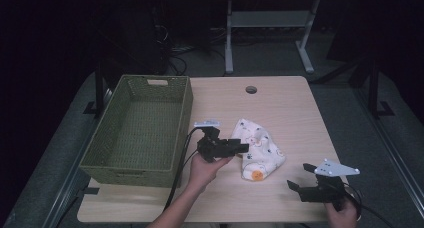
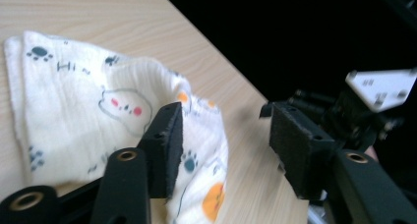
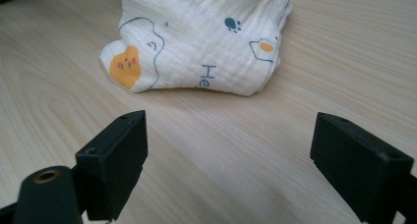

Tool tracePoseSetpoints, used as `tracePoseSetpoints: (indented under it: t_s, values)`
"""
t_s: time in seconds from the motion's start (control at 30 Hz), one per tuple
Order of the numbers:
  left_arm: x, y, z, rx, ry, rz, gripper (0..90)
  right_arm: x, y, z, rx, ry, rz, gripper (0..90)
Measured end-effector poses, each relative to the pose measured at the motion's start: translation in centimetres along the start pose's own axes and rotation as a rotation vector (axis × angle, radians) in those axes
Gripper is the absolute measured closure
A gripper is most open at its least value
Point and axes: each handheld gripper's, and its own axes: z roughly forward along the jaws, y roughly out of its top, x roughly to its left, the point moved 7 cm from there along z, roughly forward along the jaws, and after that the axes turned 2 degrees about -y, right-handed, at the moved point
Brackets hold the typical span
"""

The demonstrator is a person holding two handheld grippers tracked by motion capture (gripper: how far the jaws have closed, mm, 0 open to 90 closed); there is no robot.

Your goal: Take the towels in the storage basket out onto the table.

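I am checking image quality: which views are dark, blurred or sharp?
High view: table lit, surroundings nearly black, dim overall. Left gripper view: cloth fairly sharp, the other hand-held gripper and its grey plate blurred against black. Right gripper view: bright and even, cloth print and wood grain sharp.

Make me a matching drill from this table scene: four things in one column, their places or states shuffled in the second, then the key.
Things
1. woven basket
2. printed cloth
3. left gripper
4. right gripper

Places or states
A. open, at the table's near right corner, apart from the cloth
B. bunched up in the middle of the table
C. green, on the table's left side
D. open, jaws at the cloth's edge

Pairs: 1-C, 2-B, 3-D, 4-A
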Motion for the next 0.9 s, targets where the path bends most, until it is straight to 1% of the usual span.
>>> tracePoseSetpoints:
  t_s: [0.07, 0.13, 0.17, 0.2, 0.27, 0.47, 0.6, 0.63, 0.7, 0.73, 0.83, 0.9]
  values:
    - [-0.2, -0.4, -0.2, 0.003, -0.006, 0.005, 43.2, 0.0, 0.0, 0.0, -0.001, 0.000, -0.002, 14.0]
    - [-0.4, -0.9, -0.6, 0.015, 0.005, 0.038, 42.0, 0.1, 0.0, 0.0, 0.000, 0.000, -0.001, 14.0]
    - [-0.5, -1.2, -0.8, 0.021, 0.005, 0.041, 41.4, 0.1, 0.0, 0.0, 0.001, -0.001, -0.002, 14.0]
    - [-0.6, -1.5, -0.9, 0.024, -0.004, 0.039, 41.4, 0.1, 0.0, 0.0, 0.001, -0.002, -0.002, 14.0]
    - [-0.7, -1.9, -1.2, 0.021, 0.004, 0.048, 41.1, 0.1, 0.1, 0.0, 0.001, -0.004, -0.006, 14.0]
    - [-0.9, -3.2, -1.9, 0.033, 0.003, 0.066, 38.9, 0.2, 0.1, 0.0, 0.004, -0.004, -0.012, 14.0]
    - [-1.5, -4.0, -2.7, 0.041, 0.008, 0.093, 36.8, 0.1, 0.0, 0.0, 0.005, -0.007, -0.010, 14.0]
    - [-1.7, -4.1, -3.0, 0.033, 0.007, 0.095, 36.4, 0.1, 0.0, 0.1, 0.005, -0.007, -0.011, 14.0]
    - [-1.9, -4.5, -3.3, 0.043, 0.009, 0.112, 36.3, 0.1, 0.0, 0.1, 0.007, -0.009, -0.010, 14.0]
    - [-2.0, -4.6, -3.4, 0.040, 0.009, 0.112, 35.5, 0.1, 0.0, 0.1, 0.010, -0.008, -0.010, 14.0]
    - [-2.2, -5.0, -3.8, 0.026, 0.014, 0.131, 35.1, 0.1, 0.0, 0.1, 0.010, -0.010, -0.012, 14.0]
    - [-2.4, -5.6, -4.0, 0.027, 0.009, 0.139, 34.9, 0.2, 0.0, 0.1, 0.010, -0.009, -0.010, 14.0]
